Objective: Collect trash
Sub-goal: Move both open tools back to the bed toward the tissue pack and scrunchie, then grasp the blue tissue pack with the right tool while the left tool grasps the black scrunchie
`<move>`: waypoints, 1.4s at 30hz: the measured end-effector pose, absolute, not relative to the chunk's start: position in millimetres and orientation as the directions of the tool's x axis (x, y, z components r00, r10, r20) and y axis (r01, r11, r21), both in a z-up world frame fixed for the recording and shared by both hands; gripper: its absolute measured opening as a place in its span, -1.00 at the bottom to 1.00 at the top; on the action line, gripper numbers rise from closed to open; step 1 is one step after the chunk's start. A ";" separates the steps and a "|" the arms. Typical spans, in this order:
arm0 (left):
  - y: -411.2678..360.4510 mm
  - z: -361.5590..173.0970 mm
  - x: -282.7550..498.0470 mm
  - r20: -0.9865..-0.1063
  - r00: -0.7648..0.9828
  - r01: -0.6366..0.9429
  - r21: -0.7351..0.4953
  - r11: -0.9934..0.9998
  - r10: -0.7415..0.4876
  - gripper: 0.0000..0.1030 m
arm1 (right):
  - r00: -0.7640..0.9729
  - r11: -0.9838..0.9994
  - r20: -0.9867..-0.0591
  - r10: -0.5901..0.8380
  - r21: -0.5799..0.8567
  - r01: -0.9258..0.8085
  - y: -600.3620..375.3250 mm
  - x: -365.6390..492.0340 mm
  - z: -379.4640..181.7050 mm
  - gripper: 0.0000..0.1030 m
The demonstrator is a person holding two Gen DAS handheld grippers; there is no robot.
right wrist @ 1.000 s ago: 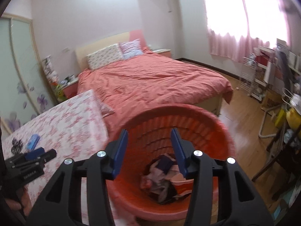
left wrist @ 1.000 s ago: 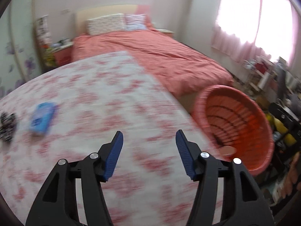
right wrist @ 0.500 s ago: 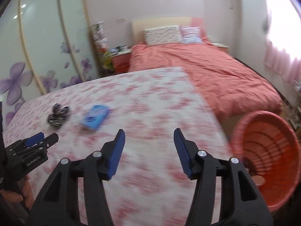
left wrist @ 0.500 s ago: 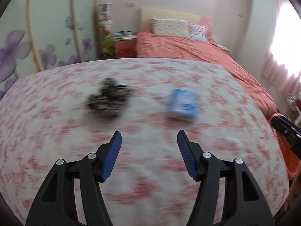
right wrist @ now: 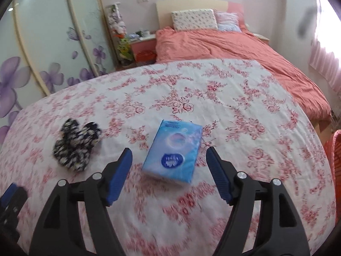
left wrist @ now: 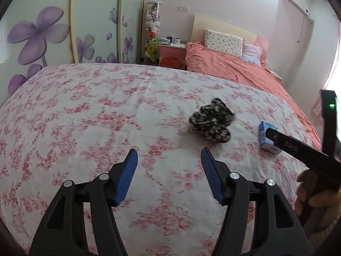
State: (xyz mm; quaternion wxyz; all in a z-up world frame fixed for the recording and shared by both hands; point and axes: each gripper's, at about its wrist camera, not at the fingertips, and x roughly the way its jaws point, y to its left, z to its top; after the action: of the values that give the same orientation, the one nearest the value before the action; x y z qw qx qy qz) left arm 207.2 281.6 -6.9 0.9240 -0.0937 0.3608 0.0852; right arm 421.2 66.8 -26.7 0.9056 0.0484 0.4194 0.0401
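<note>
A blue tissue pack (right wrist: 173, 151) lies on the floral cloth (right wrist: 245, 111), just ahead of my right gripper (right wrist: 168, 155), whose jaws are opening with the pack's near end between the tips, untouched. Left of it sits a black-and-white crumpled fabric piece (right wrist: 74, 145). In the left wrist view that fabric piece (left wrist: 212, 120) lies ahead and to the right of my left gripper (left wrist: 169, 156), which is open and empty. The tissue pack (left wrist: 267, 136) shows there partly behind the right gripper's black finger (left wrist: 298, 147), held by a hand (left wrist: 313, 194).
An orange basket's rim (right wrist: 336, 155) peeks in at the right edge. Beyond the cloth stands a bed with a coral cover (right wrist: 234, 44), pillows and a pink bedside cabinet (left wrist: 171, 55). Flowered wardrobe doors (left wrist: 42, 36) line the left.
Both grippers swung left, away from the orange basket, over the floral cloth. The right one now faces the tissue pack with wider jaws; the fabric piece shifted right in the left view.
</note>
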 end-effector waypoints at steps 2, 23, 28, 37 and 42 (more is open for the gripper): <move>285.0 -7.8 209.6 -0.682 0.726 -0.225 -0.118 0.967 0.085 0.19 | 0.630 0.996 -0.773 0.075 0.095 -0.003 68.7 427.1 -33.1 0.36; 241.1 -22.0 288.5 -0.713 0.701 -0.138 -0.176 0.975 -0.029 0.23 | 0.685 0.995 -0.726 0.062 0.100 0.016 -18.7 378.0 -16.0 -0.05; 235.2 -31.5 305.8 -0.736 0.677 -0.157 -0.150 0.976 -0.004 0.23 | 0.700 0.993 -0.712 0.050 0.108 0.038 -49.4 364.3 -14.1 -0.05; 231.8 -39.4 313.7 -0.758 0.652 -0.162 -0.157 0.974 -0.014 -0.77 | 0.711 0.989 -0.701 0.055 0.138 0.060 -79.6 350.0 -7.8 -0.05; 214.8 -19.1 297.2 -0.718 0.696 -0.130 -0.135 0.982 -0.007 -0.78 | 0.734 0.986 -0.677 0.052 0.151 0.070 -92.8 335.7 4.9 -0.05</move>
State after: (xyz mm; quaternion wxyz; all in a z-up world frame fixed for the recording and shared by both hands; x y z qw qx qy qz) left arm 297.2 214.8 -19.1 0.9167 -0.0879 0.3883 0.0335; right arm 335.7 -92.8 4.9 0.9273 0.0833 0.3649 -0.0047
